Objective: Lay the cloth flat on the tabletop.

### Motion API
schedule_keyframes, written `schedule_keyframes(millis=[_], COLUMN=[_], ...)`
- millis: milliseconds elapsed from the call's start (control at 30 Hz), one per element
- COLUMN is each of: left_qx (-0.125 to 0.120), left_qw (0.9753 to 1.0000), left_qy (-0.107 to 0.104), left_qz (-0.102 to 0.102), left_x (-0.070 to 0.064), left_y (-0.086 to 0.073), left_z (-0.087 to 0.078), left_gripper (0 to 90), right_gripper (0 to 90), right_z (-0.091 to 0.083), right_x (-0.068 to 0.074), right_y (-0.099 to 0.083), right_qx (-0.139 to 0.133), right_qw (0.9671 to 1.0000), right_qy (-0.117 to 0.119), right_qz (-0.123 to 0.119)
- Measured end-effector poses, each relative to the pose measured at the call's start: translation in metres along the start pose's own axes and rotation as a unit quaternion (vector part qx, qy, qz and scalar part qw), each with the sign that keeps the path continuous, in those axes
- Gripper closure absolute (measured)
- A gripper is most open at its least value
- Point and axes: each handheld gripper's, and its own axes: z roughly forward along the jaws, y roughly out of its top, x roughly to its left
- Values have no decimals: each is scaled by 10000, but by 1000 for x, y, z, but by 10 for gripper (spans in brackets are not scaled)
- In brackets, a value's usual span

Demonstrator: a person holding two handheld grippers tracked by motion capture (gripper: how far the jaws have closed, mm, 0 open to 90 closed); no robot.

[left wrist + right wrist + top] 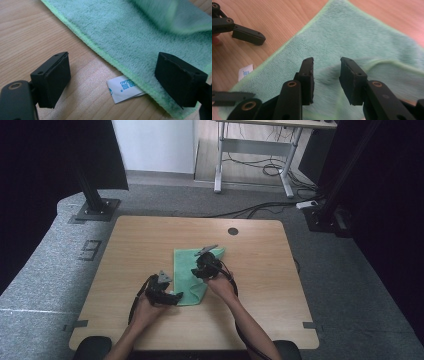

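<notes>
High view shows our green towel (pixel 192 270) lying folded mid-table (pixel 150 235), likely for another fold. Our left claw (pixel 112 82) gapes wide, straddling the near hem beside its white label (pixel 123 87), gripping nothing. Our right claw (pixel 327 80) hovers half-open over a raised fold, empty.

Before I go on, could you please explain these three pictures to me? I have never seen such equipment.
A person sits at a wooden table holding a hand-held gripper in each hand. One picture looks down from above; each of the other two comes from a camera on one gripper. A green cloth with a white label lies partly folded on the table. The left gripper is open around the cloth's edge. The right gripper is open above the cloth. Nothing is held.
</notes>
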Motion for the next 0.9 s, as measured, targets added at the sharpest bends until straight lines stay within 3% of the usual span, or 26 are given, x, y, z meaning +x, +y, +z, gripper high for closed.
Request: schedule_keyframes(millis=[167,400,467,533,567,600,633,767,900], left_qx=[-3,0,4,4,4,3,4,0,-1], left_qw=[10000,10000,10000,10000,10000,10000,10000,10000,10000], left_qy=[-3,-7,-4,-4,-4,-4,-3,0,-2], left_qz=[-1,0,4,2,4,3,3,-2,-2], left_x=[0,0,0,0,0,0,0,0,0], left_y=[0,0,0,0,0,0,0,0,0], left_z=[0,0,0,0,0,0,0,0,0], left_gripper=[132,133,133,132,133,133,133,132,133], right_gripper=[606,587,633,657,768,768,830,839,838], right_z=[-11,-1,8,11,11,11,9,0,-13], right_x=[-4,-6,-3,-1,0,0,1,5,3], right_y=[-6,-21,-29,-32,-35,-35,-34,-32,-34], right_qx=[2,215,452,524,461,461,500,514,413], right_qw=[10000,9998,9989,9986,9989,9989,9987,9982,9988], right_qy=[-33,48,46,20,74,74,54,-115,-122], right_qz=[47,0,-63,-110,-58,-58,-116,-285,-248])
